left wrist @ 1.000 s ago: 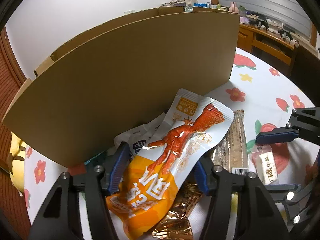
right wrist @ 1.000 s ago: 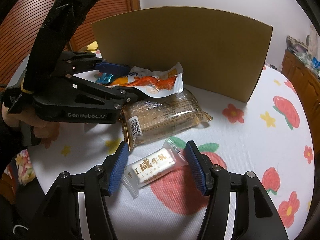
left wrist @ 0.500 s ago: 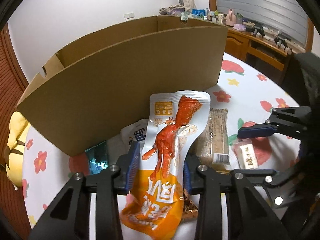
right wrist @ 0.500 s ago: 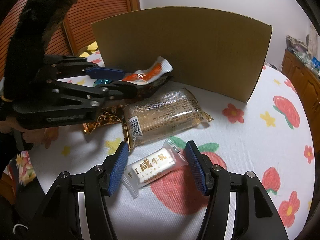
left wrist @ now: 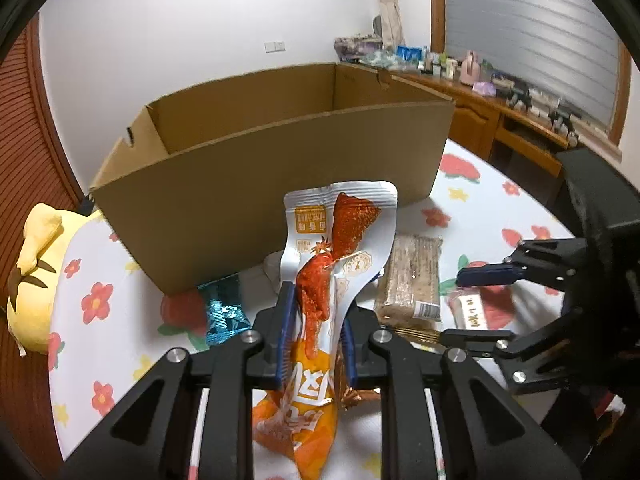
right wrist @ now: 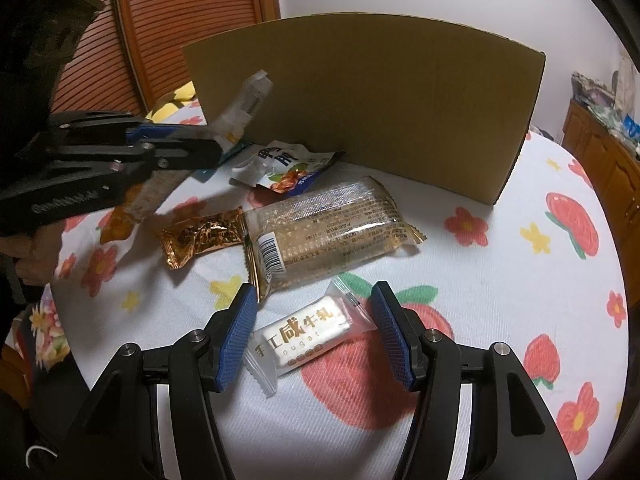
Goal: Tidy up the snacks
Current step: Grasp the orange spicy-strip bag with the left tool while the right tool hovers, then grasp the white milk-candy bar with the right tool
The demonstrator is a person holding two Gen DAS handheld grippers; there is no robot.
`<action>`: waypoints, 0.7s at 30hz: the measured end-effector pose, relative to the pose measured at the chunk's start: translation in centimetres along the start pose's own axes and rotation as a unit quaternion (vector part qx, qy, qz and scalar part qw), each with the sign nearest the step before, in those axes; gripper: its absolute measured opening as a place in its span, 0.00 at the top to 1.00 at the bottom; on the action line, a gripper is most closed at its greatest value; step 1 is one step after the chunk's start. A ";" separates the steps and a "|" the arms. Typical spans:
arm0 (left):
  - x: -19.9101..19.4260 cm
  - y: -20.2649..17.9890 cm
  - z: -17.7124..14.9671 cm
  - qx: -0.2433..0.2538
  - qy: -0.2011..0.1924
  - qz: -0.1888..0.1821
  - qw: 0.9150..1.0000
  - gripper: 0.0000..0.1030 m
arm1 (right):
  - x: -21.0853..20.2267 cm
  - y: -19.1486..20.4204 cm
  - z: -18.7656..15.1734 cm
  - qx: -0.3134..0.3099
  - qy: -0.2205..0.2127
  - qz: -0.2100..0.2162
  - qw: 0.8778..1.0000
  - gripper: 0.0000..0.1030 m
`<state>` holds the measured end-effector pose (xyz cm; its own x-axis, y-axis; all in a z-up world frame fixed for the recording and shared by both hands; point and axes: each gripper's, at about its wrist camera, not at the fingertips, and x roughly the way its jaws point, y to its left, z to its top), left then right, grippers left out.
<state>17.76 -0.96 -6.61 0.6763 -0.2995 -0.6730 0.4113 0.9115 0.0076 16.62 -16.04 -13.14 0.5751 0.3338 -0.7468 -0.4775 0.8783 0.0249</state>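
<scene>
The orange snack packet (left wrist: 316, 320) runs off the bottom edge. The left tongs (right wrist: 208, 152) blur in the right wrist view. The cardboard box (right wrist: 360, 112) hides the counter (right wrist: 520, 280) behind it.

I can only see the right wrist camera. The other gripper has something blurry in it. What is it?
Observer: The left gripper is shut on an orange and white snack packet with a red chicken foot printed on it.
Operator: Is the big box open on top?
Observer: Yes. The cardboard box has no lid over it, and the left camera looks down onto its inner walls.
Operator: What's the blue bit behind that gripper?
Observer: A shiny teal wrapper, lying on the tablecloth close to the box's near wall.
</scene>
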 end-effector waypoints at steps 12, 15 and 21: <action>-2.6 0.8 -1.1 -0.039 -0.038 0.003 0.999 0.82 | -0.2 0.2 0.1 -0.005 -0.004 -0.016 1.000 0.41; -2.9 0.7 -1.4 -0.045 -0.044 0.002 0.998 0.82 | -1.0 0.6 -0.1 -0.010 -0.016 -0.024 1.000 0.41; -3.4 0.3 -1.9 -0.054 -0.053 0.003 0.997 0.82 | -2.3 0.3 -0.7 0.025 -0.039 -0.034 0.998 0.41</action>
<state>14.43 0.84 -5.77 0.7418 -0.3165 -0.5913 0.3421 0.9369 -0.0723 14.68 -16.81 -11.84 0.6554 0.2974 -0.6942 -0.4030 0.9151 0.0115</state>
